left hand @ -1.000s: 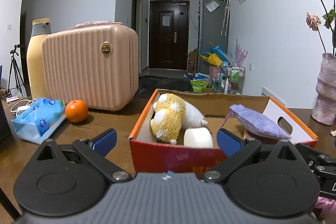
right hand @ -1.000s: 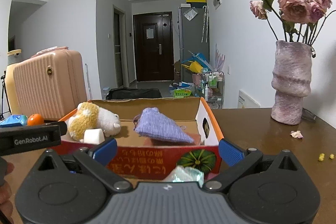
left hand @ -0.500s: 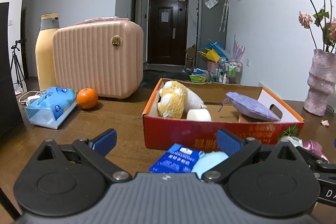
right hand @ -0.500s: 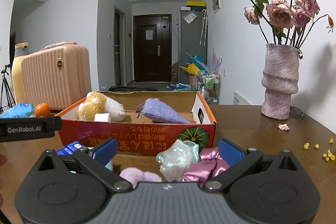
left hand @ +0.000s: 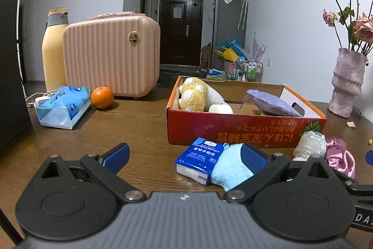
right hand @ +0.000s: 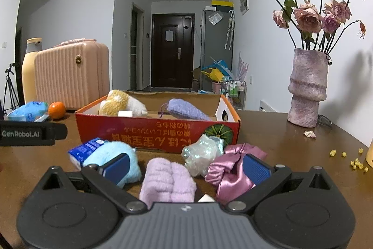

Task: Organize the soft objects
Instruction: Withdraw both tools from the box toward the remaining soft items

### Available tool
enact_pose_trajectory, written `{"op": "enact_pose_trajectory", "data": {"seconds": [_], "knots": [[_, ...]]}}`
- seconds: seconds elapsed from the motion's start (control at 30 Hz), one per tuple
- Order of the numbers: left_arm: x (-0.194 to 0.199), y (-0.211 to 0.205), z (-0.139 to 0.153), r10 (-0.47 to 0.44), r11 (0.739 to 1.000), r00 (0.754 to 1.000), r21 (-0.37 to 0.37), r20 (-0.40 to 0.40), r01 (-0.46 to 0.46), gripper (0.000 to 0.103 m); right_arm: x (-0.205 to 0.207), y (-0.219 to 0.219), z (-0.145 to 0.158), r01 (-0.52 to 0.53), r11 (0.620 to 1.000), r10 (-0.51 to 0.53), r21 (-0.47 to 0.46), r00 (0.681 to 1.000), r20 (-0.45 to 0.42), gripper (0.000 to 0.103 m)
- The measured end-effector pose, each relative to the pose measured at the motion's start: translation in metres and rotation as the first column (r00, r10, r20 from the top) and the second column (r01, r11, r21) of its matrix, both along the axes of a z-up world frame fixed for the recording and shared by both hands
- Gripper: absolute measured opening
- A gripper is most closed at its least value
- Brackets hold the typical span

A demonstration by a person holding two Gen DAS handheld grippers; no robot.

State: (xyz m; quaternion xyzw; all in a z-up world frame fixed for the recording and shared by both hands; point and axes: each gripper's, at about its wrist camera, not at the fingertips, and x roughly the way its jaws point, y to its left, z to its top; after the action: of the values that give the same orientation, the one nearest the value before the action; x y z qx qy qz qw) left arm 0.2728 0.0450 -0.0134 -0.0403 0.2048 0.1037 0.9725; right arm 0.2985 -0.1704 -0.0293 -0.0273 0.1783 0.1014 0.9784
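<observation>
An orange cardboard box (left hand: 233,130) (right hand: 158,132) on the wooden table holds a yellow-and-white plush (left hand: 193,95) (right hand: 116,104), a white block (left hand: 220,109) and a purple pouch (left hand: 272,104) (right hand: 186,109). In front of it lie a blue tissue pack (left hand: 198,159) (right hand: 86,148), a light blue fluffy cloth (left hand: 230,167) (right hand: 112,155), a lilac fluffy cloth (right hand: 167,181), an iridescent scrunchie (right hand: 202,153) (left hand: 310,146) and a pink satin scrunchie (right hand: 233,167) (left hand: 340,155). My left gripper (left hand: 185,156) is open and empty, just short of the tissue pack. My right gripper (right hand: 185,166) is open and empty, with the lilac cloth between its fingers.
A pink ribbed case (left hand: 112,55), a cream bottle (left hand: 53,50), a tissue packet (left hand: 63,106) and an orange (left hand: 102,97) stand at the left. A vase of dried roses (right hand: 307,90) stands at the right, with yellow crumbs (right hand: 349,158) near it.
Both grippers have pulled back from the box and dropped lower. The loose soft items in front of the box have come into view. Both stay open.
</observation>
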Motion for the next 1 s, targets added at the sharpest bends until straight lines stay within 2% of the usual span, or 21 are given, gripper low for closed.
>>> {"op": "enact_pose_trajectory", "data": {"seconds": [0.27,0.77,1.0], "knots": [[-0.001,0.000,-0.002,-0.037,0.999,0.999,-0.010,-0.021,0.037,0.103,0.002,0.006,-0.009,-0.004,1.000,0.002,-0.029,0.998,-0.056,0.103],[0.002,0.002,-0.012,-0.104,0.995,0.991,-0.002,-0.082,0.104,0.103,0.032,0.008,-0.033,-0.031,0.999,0.032,0.008,0.965,-0.262,0.102],[0.002,0.009,-0.015,-0.104,0.994,0.990,0.012,-0.095,0.106,0.103,0.041,0.014,-0.036,-0.035,0.999,0.031,-0.010,0.956,-0.292,0.102]]}}
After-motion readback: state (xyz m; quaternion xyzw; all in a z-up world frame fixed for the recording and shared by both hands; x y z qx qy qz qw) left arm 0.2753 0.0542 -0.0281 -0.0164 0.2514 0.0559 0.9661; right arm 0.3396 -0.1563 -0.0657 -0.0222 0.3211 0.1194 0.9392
